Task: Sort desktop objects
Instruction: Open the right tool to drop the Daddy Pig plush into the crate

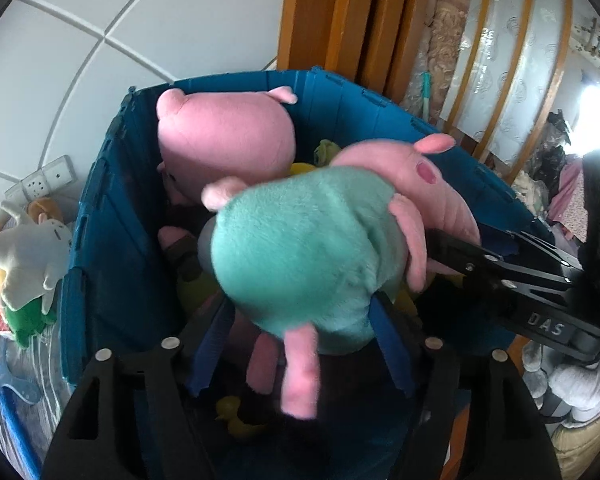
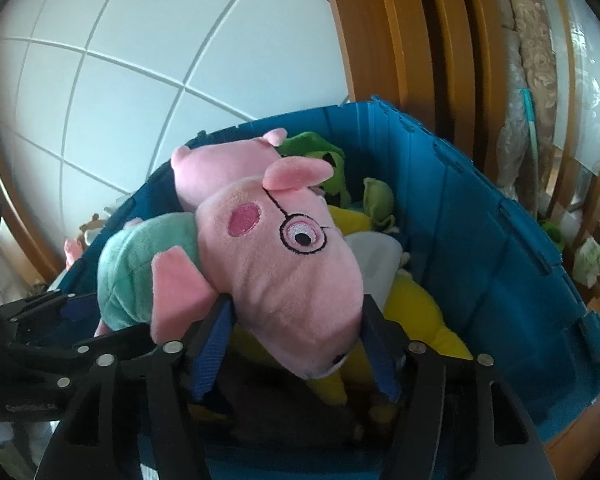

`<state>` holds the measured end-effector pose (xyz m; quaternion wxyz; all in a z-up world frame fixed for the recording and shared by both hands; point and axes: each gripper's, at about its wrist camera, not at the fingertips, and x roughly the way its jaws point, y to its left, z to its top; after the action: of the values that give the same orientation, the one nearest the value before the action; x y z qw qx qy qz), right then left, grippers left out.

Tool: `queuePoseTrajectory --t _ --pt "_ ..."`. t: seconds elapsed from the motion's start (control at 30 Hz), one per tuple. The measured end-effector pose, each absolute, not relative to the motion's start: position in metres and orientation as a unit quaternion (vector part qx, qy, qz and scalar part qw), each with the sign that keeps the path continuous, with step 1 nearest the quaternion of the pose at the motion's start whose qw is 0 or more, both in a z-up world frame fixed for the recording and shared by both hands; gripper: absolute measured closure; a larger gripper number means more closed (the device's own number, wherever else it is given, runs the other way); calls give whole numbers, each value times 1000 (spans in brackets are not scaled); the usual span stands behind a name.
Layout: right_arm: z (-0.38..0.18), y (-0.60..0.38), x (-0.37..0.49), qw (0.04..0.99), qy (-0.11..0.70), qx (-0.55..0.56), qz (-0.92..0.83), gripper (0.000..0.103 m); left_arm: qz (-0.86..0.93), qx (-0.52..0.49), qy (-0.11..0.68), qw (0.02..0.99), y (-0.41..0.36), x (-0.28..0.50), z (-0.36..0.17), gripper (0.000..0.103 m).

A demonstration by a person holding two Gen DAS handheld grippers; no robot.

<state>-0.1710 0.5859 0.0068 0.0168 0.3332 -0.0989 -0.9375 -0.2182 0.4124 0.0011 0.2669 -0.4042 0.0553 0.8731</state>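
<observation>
left gripper (image 1: 300, 344): spread around pig plush (image 1: 312, 248) body, contact unclear | right gripper (image 2: 296, 344): spread around its head | over blue bin (image 2: 500, 260) of plush toys

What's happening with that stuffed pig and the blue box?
Someone working two hand-held grippers is putting a plush pig in a green shirt into a blue plastic crate that already holds other soft toys, including another pink plush pig. The left gripper has the pig's green body between its fingers, and the right gripper has its snout. The pig is over the open crate, above a yellow plush toy. Whether the pads press on it is hard to tell.
</observation>
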Motion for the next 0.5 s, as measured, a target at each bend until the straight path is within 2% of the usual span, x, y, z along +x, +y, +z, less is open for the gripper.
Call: queuePoseTrajectory --t 0.03,0.1,0.17,0.2,0.23,0.3,0.5 --pt "6 587 -171 18 -100 334 -937 37 874 -403 58 264 412 -217 1 29" --pt "4 590 -176 19 -99 334 -937 37 877 -401 66 258 411 -214 3 19" --pt "4 590 -177 15 -97 332 -938 35 879 -394 64 259 408 -210 5 14" --pt "5 590 -176 12 -97 330 -939 27 881 -390 60 260 404 -208 7 11" --pt "6 590 -175 10 -97 327 -940 12 884 -386 56 259 401 -206 10 10" --pt "8 589 -174 5 -94 321 -942 1 889 -378 51 255 394 -203 14 2" --pt "17 571 -165 3 -91 309 -947 1 907 -355 51 220 364 -187 23 2"
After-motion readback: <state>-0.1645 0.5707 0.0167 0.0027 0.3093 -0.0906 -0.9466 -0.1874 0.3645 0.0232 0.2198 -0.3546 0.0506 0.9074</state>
